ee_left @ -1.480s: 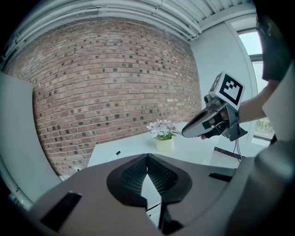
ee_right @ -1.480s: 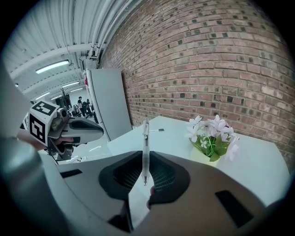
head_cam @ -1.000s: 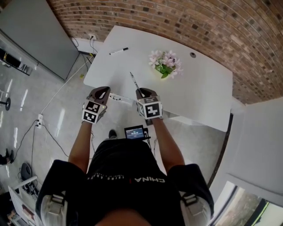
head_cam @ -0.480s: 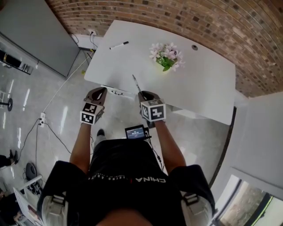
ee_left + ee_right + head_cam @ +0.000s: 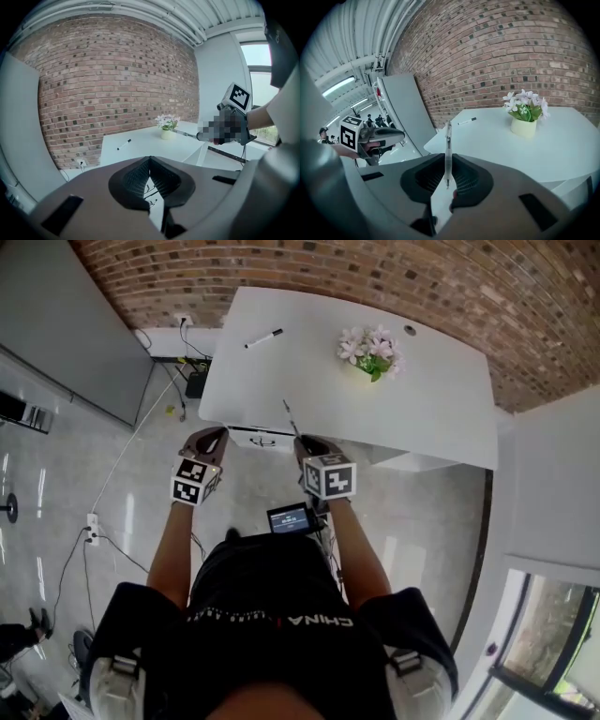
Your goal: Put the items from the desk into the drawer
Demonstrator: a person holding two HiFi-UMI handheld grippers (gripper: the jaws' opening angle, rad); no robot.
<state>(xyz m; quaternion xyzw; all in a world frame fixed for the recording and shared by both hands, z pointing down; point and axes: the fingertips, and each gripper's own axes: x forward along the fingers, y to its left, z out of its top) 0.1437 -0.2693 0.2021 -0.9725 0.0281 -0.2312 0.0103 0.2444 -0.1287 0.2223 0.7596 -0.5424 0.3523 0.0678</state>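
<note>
Currently the right gripper [image 5: 448, 164] is clenched on a slim clear pen [image 5: 448, 140], pinched near its lower end so that most of the barrel stands out past the jaws and points away toward the desk [image 5: 422, 418]. The left gripper [image 5: 150, 161] has its jaws closed together with nothing between them. Both hang just off the near edge of the white desk, left and right of the drawer [image 5: 255, 438], which sits under that edge. It looks pushed in, though I cannot be sure from above.

Far back on the left of the desktop lies a black-capped marker [image 5: 263, 337], and a small pot of flowers [image 5: 373, 350] stands far right of it, well apart from the marker.

The pen is in hand but cannot go in until the drawer is out, so that is the step to get right. I would part the left jaws, bring them onto the dark handle on the drawer front and pull straight toward the body, without twisting, far enough to leave a clear gap.

Meanwhile the right grip should stay firm: a thin, smooth barrel held so near one end could pivot or slip. Tip the pen level over the opening, lower it close to the drawer floor, then let go, so it does not bounce or roll out.
</note>
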